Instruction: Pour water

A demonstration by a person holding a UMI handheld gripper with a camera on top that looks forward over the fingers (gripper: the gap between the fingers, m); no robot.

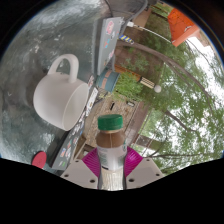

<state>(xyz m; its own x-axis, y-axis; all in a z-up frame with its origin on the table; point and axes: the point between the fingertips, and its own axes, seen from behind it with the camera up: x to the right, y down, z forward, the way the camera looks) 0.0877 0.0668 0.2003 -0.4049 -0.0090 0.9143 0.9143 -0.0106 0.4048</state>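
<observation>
- The gripper (110,165) sits at the bottom centre of the frame, its jaws pinching a small clear bottle (110,150) by the body, with a magenta pad (92,160) showing against its left flank and another at its right.
- The bottle carries a green cap (110,123), seemingly still on; it stands in line with the fingers, neck pointing up the frame.
- A white mug (60,95) with a loop handle fills the left-centre of the frame, up and to the left of the cap. Its mouth faces down and right, towards the bottle, so the whole view is strongly tilted.
- The mug rests on a grey marbled table (40,45) that takes up the left half of the frame; the right half shows trees (170,90) and an orange-roofed shelter (182,20) at the upper right.
- A small red object (40,158) lies at the lower left, beside the left finger; what it is I cannot tell.
- Step in hand, as I judge it: the bottle is gripped and being carried and tipped towards the mug, before any water flows; no stream is visible.
- Next move, in my judgement: bring the bottle's neck over the mug's open rim and tilt further. If the cap is truly closed, it would have to come off first, or nothing will pour.
- Risk: the neck sits just short of the rim, so pouring early would wet the table.
</observation>
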